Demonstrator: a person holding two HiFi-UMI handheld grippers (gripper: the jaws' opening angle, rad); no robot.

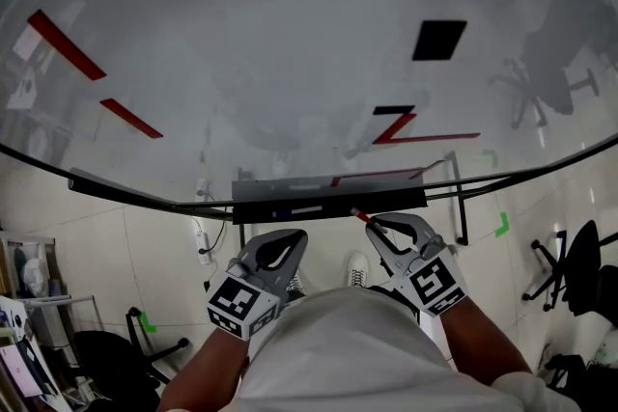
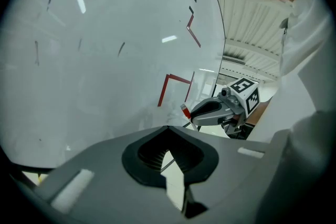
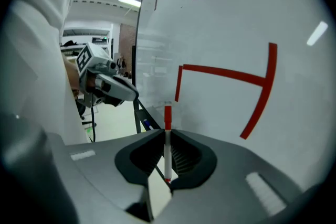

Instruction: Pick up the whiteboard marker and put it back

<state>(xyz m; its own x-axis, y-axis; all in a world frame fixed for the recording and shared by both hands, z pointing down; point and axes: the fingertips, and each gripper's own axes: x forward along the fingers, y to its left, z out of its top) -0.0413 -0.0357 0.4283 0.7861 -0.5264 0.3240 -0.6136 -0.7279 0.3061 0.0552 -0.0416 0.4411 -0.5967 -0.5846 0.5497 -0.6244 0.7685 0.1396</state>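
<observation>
A whiteboard point(image 1: 290, 34) with red marks stands over its tray point(image 1: 328, 193). The left gripper point(image 1: 295, 237) is clenched on nothing. The right gripper point(image 1: 371, 221) clamps the red marker point(image 3: 167, 139) just beside the board, above the tray.

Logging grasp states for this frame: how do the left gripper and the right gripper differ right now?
The right gripper is clamped on the red-capped whiteboard marker; the left gripper has its jaws together on nothing. The right gripper's marker tip sits right by the tray; the left gripper hangs a little below it. Both are grey and point at the whiteboard.
</observation>
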